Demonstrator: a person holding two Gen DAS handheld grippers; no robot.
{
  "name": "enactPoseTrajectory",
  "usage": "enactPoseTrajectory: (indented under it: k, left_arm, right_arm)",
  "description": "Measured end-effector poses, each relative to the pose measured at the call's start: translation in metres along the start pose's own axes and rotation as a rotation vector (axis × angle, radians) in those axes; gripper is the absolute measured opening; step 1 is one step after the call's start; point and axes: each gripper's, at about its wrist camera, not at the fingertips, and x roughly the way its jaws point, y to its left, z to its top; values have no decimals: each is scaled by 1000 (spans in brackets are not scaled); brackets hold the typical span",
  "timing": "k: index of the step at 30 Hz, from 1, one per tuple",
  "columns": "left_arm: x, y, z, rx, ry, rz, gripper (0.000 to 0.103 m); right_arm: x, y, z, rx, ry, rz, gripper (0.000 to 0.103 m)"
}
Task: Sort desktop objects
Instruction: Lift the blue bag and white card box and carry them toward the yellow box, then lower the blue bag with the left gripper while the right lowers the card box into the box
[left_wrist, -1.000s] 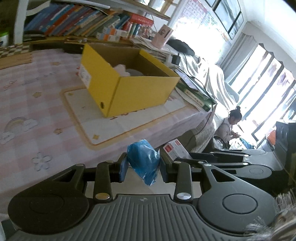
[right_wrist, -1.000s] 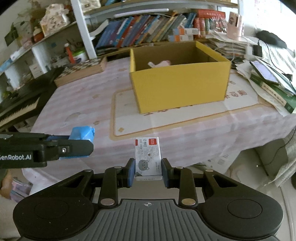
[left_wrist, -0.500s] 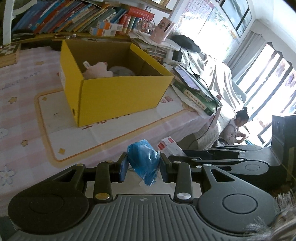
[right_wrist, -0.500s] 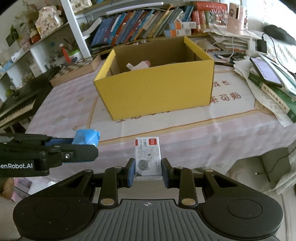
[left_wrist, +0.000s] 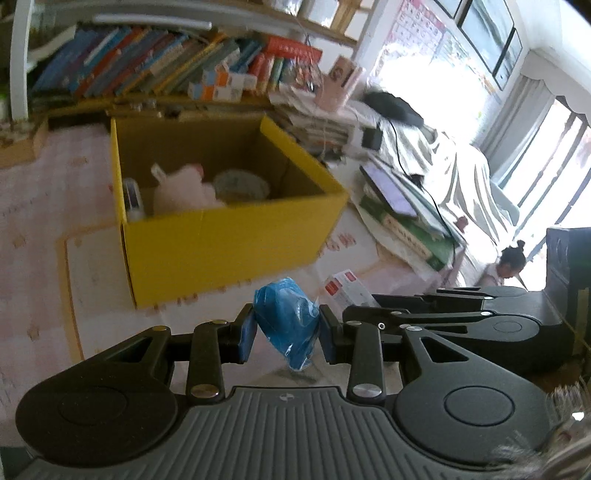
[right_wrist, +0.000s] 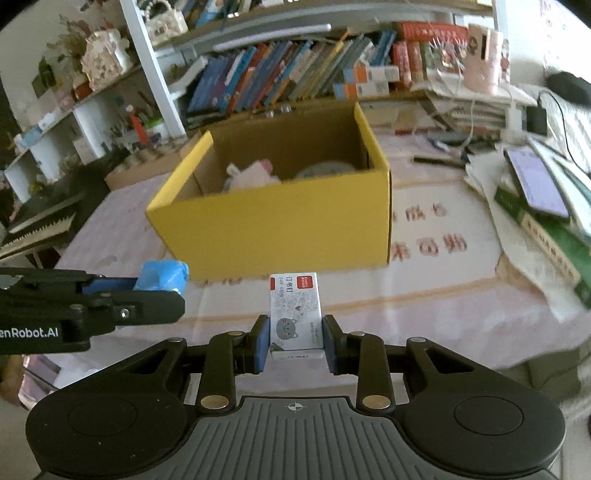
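Left wrist view: left gripper (left_wrist: 287, 334) is sitting at 6 o'clock, fingers (left_wrist: 246, 334) clamping on a crumpled blue bag (left_wrist: 288, 321), bag hanging down between the blue pads. Yellow box (left_wrist: 225, 247) is standing open at 11 o'clock above the gripper on a pink tablecloth (left_wrist: 33, 221), partly on a cream mat (left_wrist: 92, 269). Inside the box a pink soft toy (left_wrist: 184, 188) is lying toward the left, a pale round bowl-like thing (left_wrist: 242, 184) just beside it on the right, a white object (left_wrist: 133, 195) leaning in the near-left corner. Right gripper (left_wrist: 354, 308) is showing at 3 o'clock, near the left one, carrying a small white and red box (left_wrist: 347, 290). Bookshelf (left_wrist: 166, 70) is running along 12 o'clock, a stack of books and papers (left_wrist: 406, 218) piling up at 2 o'clock with a tablet on top. A person (left_wrist: 508, 262) is sitting far off at 3 o'clock. Frame is blurring. Right wrist view: right gripper (right_wrist: 295, 345) is at 6 o'clock, fingers (right_wrist: 260, 343) squeezing the small white and red box (right_wrist: 295, 314) from both sides, box standing upright with a cat drawing facing the camera. Yellow box (right_wrist: 280, 229) is at 12 o'clock, just beyond the held box, pink toy (right_wrist: 251, 175) and grey round thing (right_wrist: 325, 170) showing inside. Left gripper (right_wrist: 159, 291) is coming in from 9 o'clock, blue bag (right_wrist: 162, 275) pinching at its tip. Books (right_wrist: 546, 218) are lying at 3 o'clock, a piano keyboard (right_wrist: 33, 229) at 9 o'clock.
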Motion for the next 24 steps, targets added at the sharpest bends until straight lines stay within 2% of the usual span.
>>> enactPoseTrajectory:
  k: [5, 12, 19, 24]
  left_arm:
    - [-1, -4, 23, -1, -72, 39, 32]
    - [7, -5, 48, 7, -128, 79, 32]
    - [20, 6, 76, 36, -189, 157, 32]
    - [46, 20, 91, 59, -157, 213, 32]
  right_arm:
    - [0, -11, 24, -37, -54, 24, 30]
    - [1, -22, 61, -45, -142, 36, 30]
    - [21, -19, 95, -120, -181, 51, 30]
    - [46, -15, 118, -195, -179, 53, 30]
